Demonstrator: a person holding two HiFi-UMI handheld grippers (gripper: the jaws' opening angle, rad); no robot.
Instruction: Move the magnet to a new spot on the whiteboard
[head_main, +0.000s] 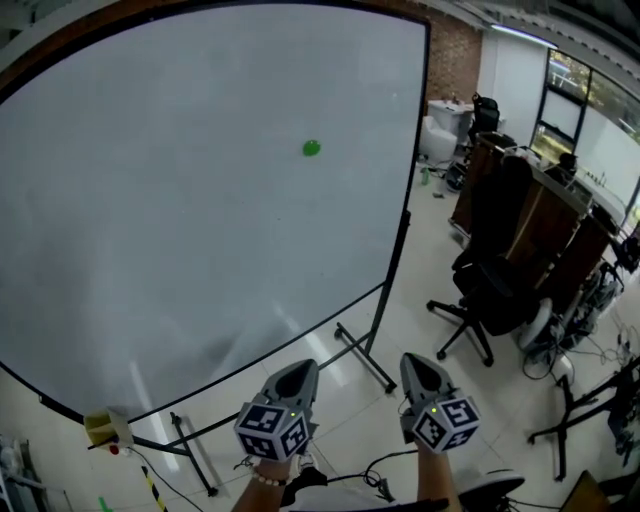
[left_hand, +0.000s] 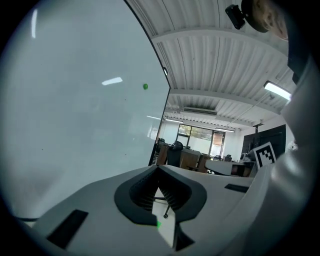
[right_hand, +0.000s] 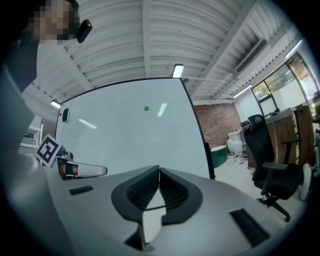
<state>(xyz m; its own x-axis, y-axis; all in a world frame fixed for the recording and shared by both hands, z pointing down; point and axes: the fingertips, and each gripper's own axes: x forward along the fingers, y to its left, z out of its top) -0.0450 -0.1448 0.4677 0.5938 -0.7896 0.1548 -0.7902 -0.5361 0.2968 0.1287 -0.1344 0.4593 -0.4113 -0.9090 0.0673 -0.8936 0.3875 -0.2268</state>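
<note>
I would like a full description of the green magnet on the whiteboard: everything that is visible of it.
The magnet is a small, round, bright green disc, perhaps plastic; at this size no print or separate parts can be made out. It sits flat against the white face of the whiteboard, in the upper right part of the board and well inside its dark frame. It is alone there, with no other magnet or writing near it, and only the board touches it.

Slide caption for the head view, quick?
Shut and empty, the left gripper and right gripper hang low before the large whiteboard, apart from its small round green magnet.
</note>
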